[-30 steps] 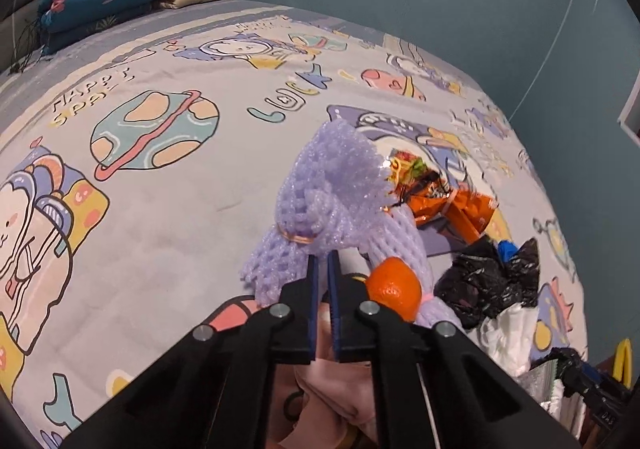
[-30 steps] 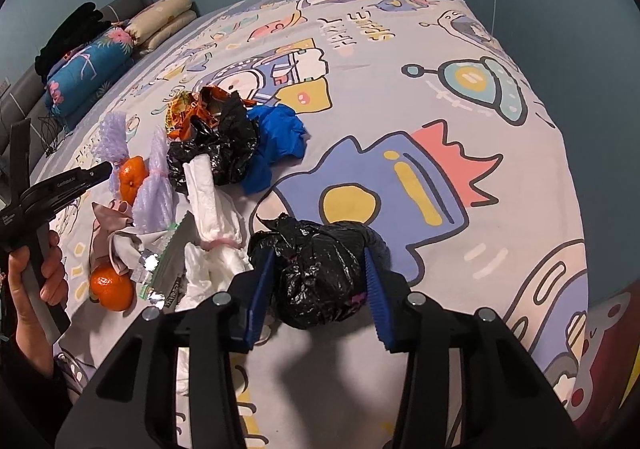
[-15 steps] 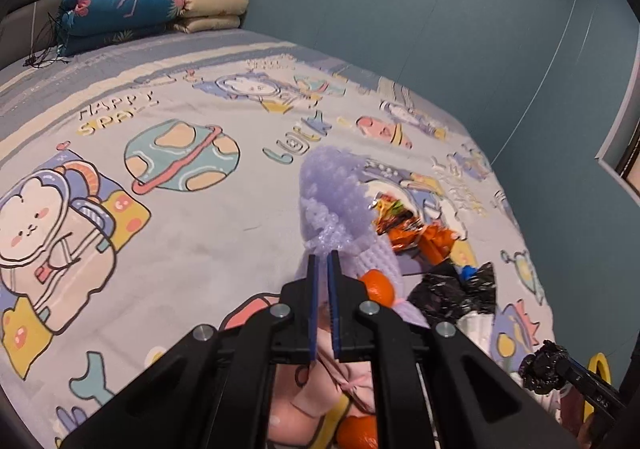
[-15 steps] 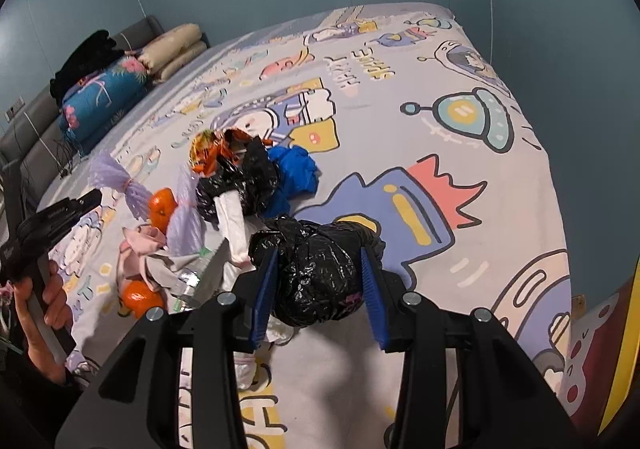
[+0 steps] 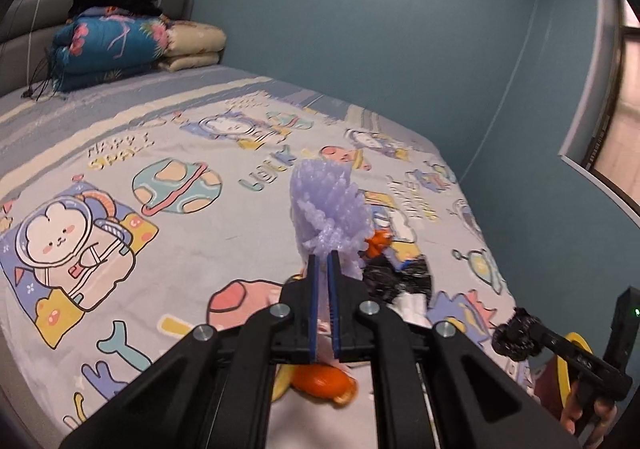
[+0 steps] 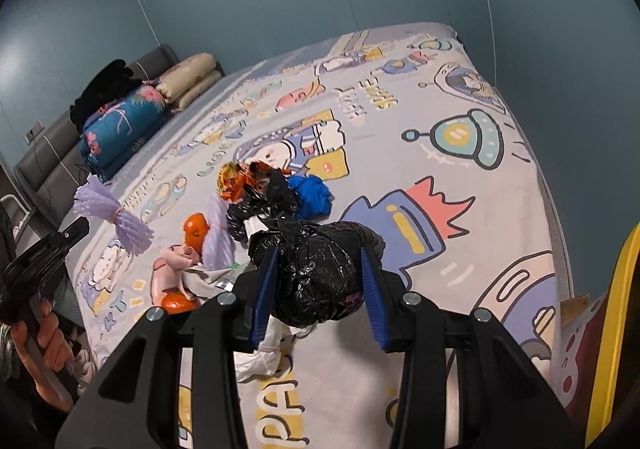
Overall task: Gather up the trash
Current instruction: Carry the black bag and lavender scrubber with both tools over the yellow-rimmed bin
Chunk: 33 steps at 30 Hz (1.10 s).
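My left gripper (image 5: 324, 263) is shut on a purple foam fruit net (image 5: 328, 213) and holds it up above the bed; the net also shows in the right wrist view (image 6: 114, 219). My right gripper (image 6: 318, 269) is shut on a tied black trash bag (image 6: 320, 269), lifted off the bed. On the cartoon bedsheet (image 6: 460, 169) lies a pile: an orange foil wrapper (image 6: 236, 179), a black plastic bag (image 6: 266, 201), a blue cloth (image 6: 312, 197), two oranges (image 6: 196, 229), another purple net (image 6: 218, 241), pink and white cloth and tissue (image 6: 176, 261).
Folded quilts and pillows (image 5: 120, 45) are stacked at the head of the bed by a grey headboard. Blue walls surround the bed. A yellow object (image 6: 616, 329) stands at the right edge beside the bed.
Both grippers have risen from the bed. The left has lifted the purple net clear of the pile; the right has raised the black bag higher.
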Available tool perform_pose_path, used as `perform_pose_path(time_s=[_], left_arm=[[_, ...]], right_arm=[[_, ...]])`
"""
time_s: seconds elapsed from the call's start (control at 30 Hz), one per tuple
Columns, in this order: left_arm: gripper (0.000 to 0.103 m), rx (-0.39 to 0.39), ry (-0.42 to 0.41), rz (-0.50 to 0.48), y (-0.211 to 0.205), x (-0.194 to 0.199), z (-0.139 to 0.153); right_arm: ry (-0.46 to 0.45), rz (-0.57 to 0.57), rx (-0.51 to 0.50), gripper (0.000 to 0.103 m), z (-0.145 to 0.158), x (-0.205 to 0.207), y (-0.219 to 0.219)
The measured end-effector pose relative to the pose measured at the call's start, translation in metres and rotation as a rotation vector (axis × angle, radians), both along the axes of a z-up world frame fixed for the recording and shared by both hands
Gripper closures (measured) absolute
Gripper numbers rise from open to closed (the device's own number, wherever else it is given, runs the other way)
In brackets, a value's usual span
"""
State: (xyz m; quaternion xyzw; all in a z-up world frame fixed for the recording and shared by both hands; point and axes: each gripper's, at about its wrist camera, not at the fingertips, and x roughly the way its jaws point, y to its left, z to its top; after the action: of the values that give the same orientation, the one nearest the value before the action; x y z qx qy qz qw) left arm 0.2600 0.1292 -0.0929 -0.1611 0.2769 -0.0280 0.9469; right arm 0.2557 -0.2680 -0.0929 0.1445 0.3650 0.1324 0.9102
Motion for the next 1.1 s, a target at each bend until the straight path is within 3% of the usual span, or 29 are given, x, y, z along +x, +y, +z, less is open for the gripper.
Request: perform_pose_path(time_s=[0.4,1.1], left_arm=[[0.099,0.081,-0.047,-0.123,-0.060,-0.033,0.033],[0.099,0.109,-0.082,-0.301,-0.130,-0.042,0.055]], right_arm=[[-0.030,-0.039,0.073,0.065,0.022,-0.025,-0.028],[-0.059,-0.107,0.029,0.065,0.056,-0.075,-0.082]])
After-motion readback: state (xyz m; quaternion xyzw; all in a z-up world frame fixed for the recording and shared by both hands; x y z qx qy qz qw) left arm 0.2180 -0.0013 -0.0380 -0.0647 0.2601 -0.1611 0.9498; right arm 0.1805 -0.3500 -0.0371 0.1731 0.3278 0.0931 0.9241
